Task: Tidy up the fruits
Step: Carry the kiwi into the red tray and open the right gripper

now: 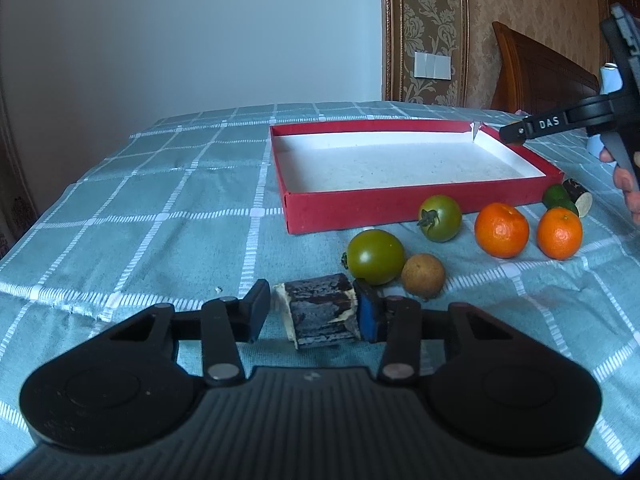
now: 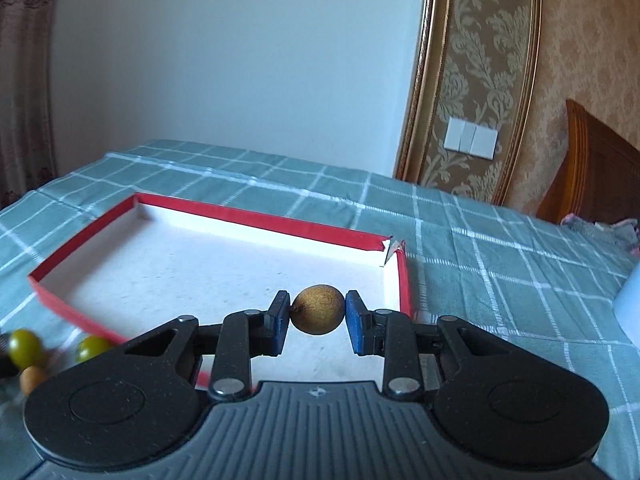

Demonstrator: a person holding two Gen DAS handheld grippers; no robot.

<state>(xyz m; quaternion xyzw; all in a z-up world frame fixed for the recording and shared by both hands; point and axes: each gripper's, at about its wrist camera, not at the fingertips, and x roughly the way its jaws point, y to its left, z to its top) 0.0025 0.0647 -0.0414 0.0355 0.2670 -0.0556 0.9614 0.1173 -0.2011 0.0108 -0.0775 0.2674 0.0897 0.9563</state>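
Note:
My left gripper (image 1: 316, 314) is shut on a dark sugarcane piece (image 1: 320, 316) that lies on the cloth, a pad at each end. Behind it sit two green tomatoes (image 1: 375, 256) (image 1: 440, 218), a brown round fruit (image 1: 423, 276), two tangerines (image 1: 501, 230) (image 1: 559, 233), a lime (image 1: 558, 196) and another cane piece (image 1: 580, 198). The red box (image 1: 332, 212) has a bare white floor. My right gripper (image 2: 318, 316) is shut on a small brown fruit (image 2: 318, 310), above the right part of the red box (image 2: 256, 218). In the left wrist view one finger of my right gripper (image 1: 516, 134) reaches over the box's far right corner.
Everything rests on a teal checked cloth (image 1: 160, 208). A hand (image 1: 628, 188) shows at the right edge, a wooden headboard (image 2: 600, 176) stands behind, and a white object (image 2: 630, 308) sits at the far right. Blurred tomatoes (image 2: 25, 346) lie left of the box.

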